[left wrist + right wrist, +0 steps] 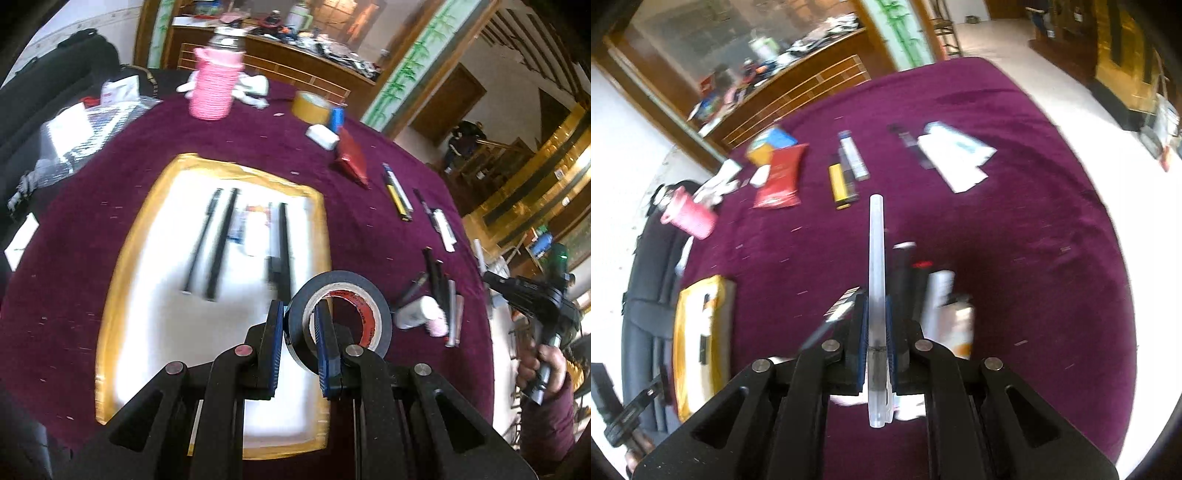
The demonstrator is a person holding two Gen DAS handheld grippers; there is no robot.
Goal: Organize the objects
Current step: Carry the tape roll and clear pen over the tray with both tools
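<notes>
My left gripper (300, 312) is shut on the wall of a black tape roll (341, 317) with a red-printed core, held above the near right corner of the white, yellow-edged tray (155, 332). Several black pens (221, 242) and a white bottle lie in that tray. My right gripper (876, 308) is shut on a clear translucent pen (877, 258) that sticks out forward and back, lifted over a cluster of pens and small bottles (929, 291) on the maroon tablecloth (1015, 229). In the left wrist view, a hand holds the right gripper (532, 295) at the far right.
A pink knitted bottle (216, 83), yellow tape roll (310, 105), white eraser, red packet (352, 157), yellow-black cutter (397, 192) and loose pens lie across the cloth. White papers (955, 155) sit at the far side. A dark bag (55, 85) borders the table's left.
</notes>
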